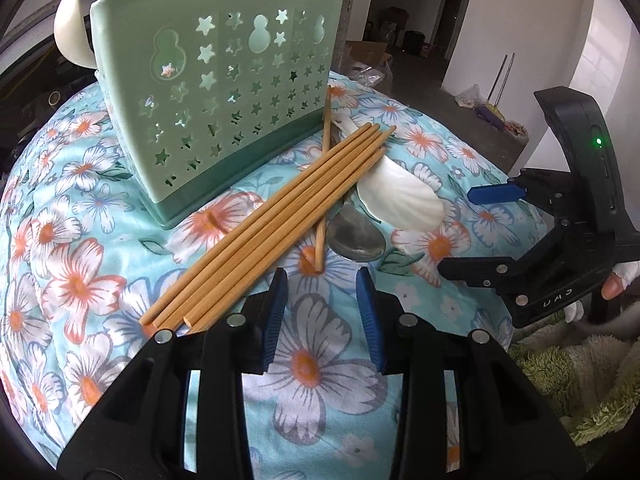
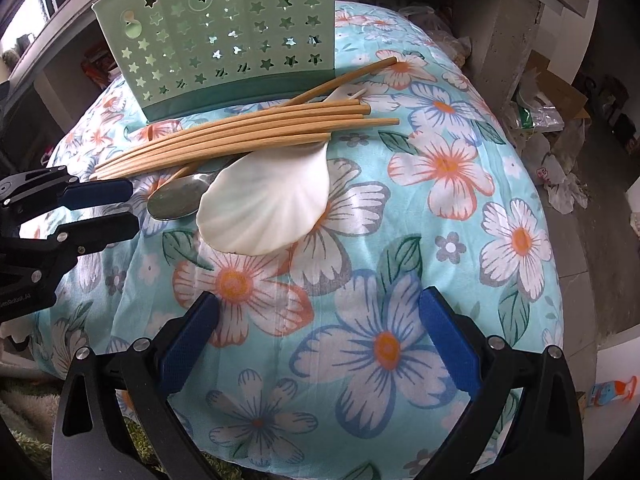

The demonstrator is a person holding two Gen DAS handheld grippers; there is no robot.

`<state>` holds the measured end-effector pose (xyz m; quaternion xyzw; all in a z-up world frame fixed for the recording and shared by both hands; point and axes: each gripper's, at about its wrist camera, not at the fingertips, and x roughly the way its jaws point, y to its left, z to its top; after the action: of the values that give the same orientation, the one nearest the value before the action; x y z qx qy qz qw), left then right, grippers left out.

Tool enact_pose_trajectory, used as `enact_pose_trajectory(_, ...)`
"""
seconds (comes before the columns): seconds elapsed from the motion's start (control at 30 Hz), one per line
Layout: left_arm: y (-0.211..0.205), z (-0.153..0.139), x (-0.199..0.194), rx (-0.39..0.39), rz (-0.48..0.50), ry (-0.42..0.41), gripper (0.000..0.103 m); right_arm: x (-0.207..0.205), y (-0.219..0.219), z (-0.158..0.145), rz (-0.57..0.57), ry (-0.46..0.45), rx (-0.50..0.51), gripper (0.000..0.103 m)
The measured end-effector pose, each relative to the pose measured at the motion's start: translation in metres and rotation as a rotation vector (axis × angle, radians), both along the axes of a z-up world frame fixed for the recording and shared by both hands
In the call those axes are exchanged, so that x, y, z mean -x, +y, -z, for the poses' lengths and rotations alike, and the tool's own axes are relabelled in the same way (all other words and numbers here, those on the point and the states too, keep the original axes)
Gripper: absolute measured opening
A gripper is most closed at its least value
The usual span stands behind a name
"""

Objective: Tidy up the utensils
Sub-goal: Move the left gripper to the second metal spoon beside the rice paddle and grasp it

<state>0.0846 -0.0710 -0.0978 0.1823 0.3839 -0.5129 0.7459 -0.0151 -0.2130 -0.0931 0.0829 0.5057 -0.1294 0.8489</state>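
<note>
A pale green utensil holder with star cut-outs stands at the back of the table, with a white spoon sticking out of it. In front of it lie several wooden chopsticks, one crossing under the others. A metal spoon and a white shell-shaped spoon lie beside them. My left gripper is open just short of the crossing chopstick's near end, with nothing between its fingers. My right gripper stands wide open over bare cloth near the shell spoon.
A floral turquoise cloth covers the round table, which drops away on all sides. Green shaggy fabric lies at the near right. Boxes and plastic bags clutter the floor beyond the table.
</note>
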Motion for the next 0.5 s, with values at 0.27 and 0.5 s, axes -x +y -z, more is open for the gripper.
enact_pose_trajectory(0.27, -0.012, -0.008, 0.037, -0.032, 0.085, -0.211, 0.036, 0.0, 0.0, 0.0, 0.001, 0.0, 0.0, 0.097)
enact_pose_trajectory(0.5, -0.018, -0.015, 0.048, -0.014, 0.13, -0.299, 0.036, 0.0, -0.001, 0.0, 0.003, 0.0, 0.001, 0.097)
